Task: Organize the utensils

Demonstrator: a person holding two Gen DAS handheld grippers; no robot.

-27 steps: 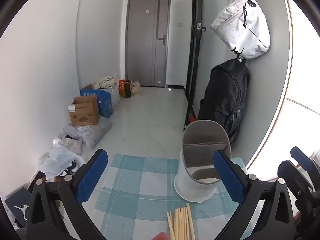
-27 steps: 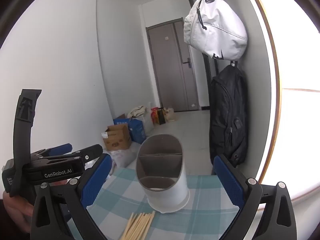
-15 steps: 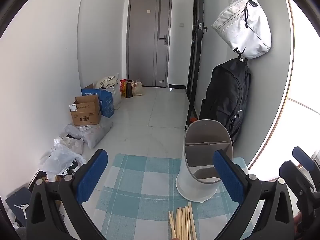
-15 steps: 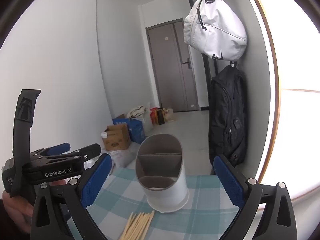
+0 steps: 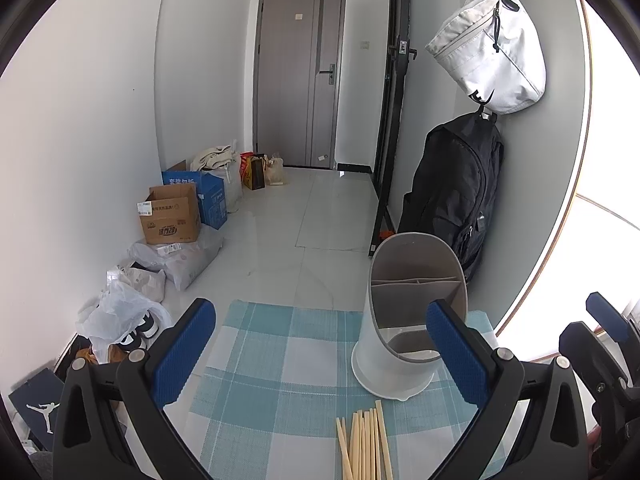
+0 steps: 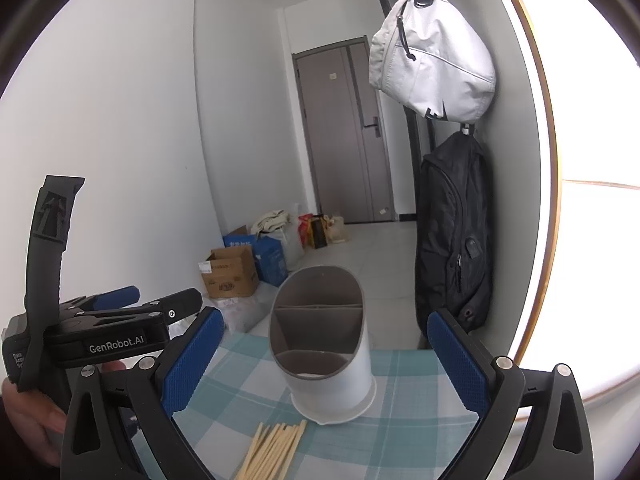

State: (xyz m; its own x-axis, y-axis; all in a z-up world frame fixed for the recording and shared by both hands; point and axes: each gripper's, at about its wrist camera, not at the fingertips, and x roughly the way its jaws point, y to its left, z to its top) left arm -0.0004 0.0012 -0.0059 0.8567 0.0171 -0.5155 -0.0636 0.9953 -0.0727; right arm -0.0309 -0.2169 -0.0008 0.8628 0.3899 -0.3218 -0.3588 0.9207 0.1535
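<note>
A: What is different from a moment ago?

B: Not much. In the left view the whole room sits a little lower than it did, and the chopsticks (image 5: 363,444) slide down toward the bottom edge. So the left tongs (image 5: 320,356) have tipped up or pulled back a tiny bit. The right view looks almost the same as before.

A: What does that mean for the tidying?

B: I think the job has not really begun. Nothing has been picked up yet.

A: Where are the things? Start with the biggest.

B: The surface has a blue and white checked cloth (image 5: 280,344) on it. On the cloth stands the holder (image 5: 400,320), a tall grey and white cup with walls inside that split it into parts. It stands upright and looks empty. Just in front of it lies the bunch of pale wooden chopsticks, flat on the cloth. Their tips come close to the foot of the holder, but I cannot tell if they touch it.

A: And the tongs?

B: Both are spread wide. The left tongs hold nothing and touch nothing. The right tongs (image 6: 320,360) are just as wide and also hold nothing. The holder shows between the blue pads, but it is farther off, not pinched.

A: What comes next, do you think?

B: Probably one pair goes down to the chopsticks.
</note>
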